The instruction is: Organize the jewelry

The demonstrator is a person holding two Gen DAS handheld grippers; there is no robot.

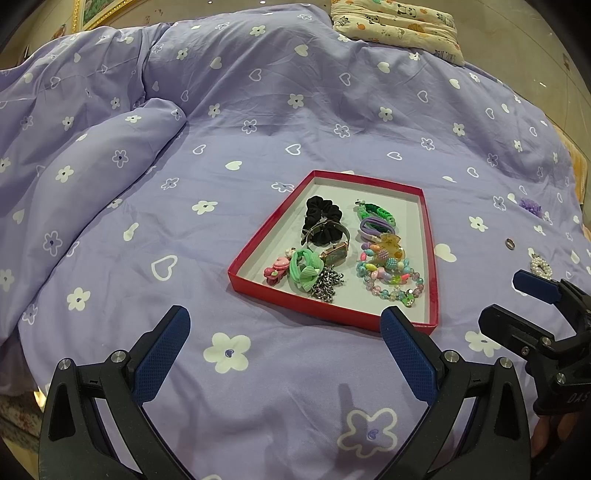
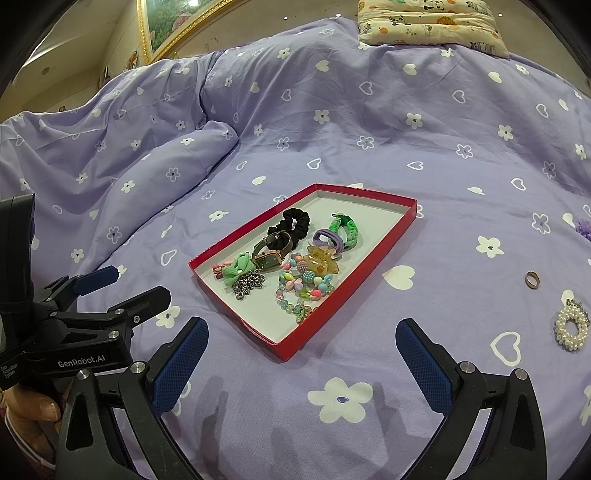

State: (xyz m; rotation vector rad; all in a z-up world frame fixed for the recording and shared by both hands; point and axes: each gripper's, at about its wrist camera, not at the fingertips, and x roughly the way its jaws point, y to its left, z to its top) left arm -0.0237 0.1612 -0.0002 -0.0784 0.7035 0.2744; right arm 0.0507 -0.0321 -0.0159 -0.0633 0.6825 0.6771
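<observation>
Both grippers hover above the bed (image 2: 369, 122), near the tray (image 2: 384, 254): the left gripper (image 1: 286, 345) and the right gripper (image 2: 301, 356) each have fingers spread wide, holding nothing. Inside the tray lie a scrunchie (image 2: 295, 221), a watch (image 2: 269, 254) and beads (image 2: 306, 284). Right of the tray, on the bed, rest a ring (image 2: 532, 280) and a pearl bracelet (image 2: 571, 329).

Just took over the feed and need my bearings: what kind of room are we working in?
Most likely a bedroom. The red tray of jewelry sits on a bed covered by a lilac quilt printed with flowers and hearts, a panda-print pillow lies at the far end, and a gold-framed picture hangs on the wall.
</observation>
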